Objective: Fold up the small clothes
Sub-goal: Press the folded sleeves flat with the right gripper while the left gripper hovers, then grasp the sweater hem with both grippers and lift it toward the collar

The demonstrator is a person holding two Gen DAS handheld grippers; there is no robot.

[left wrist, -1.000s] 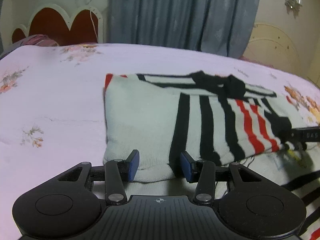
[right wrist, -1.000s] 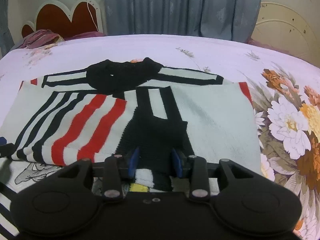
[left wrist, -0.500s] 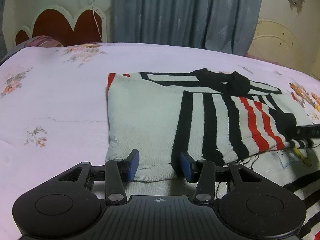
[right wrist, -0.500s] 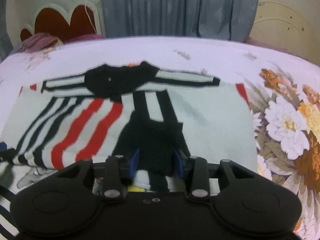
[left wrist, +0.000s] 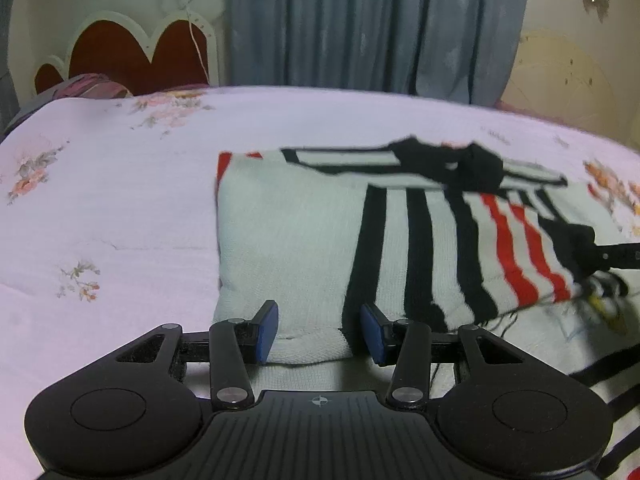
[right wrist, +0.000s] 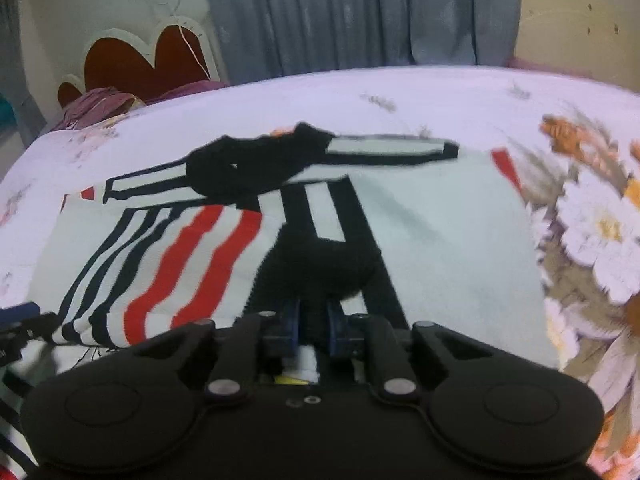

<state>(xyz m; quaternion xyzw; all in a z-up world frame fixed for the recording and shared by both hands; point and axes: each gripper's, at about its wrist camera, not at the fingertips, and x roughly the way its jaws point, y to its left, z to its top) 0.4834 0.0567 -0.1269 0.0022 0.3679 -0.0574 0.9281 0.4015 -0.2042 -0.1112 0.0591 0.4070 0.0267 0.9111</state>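
Two tools at the near hem of the striped sweater (left wrist: 304, 240), which lies partly folded on the bed (left wrist: 112, 208) with sleeves laid across the body. Left tool (left wrist: 319, 332): jaws about half open, straddling the white hem edge, pads not pressing it. Right tool (right wrist: 313, 326): jaws closing on the black knit at the hem, cloth bunched between the pads; grip looks nearly made.

Risks, as judged:
- Uneven hold. If only the right side lifts, the hem skews and the fold goes crooked.
- Right pads may pinch a top layer only; lower layers would stay behind.
- Loose sleeves could slide off as the hem comes over.
- Left pads could snag the bedsheet beneath.
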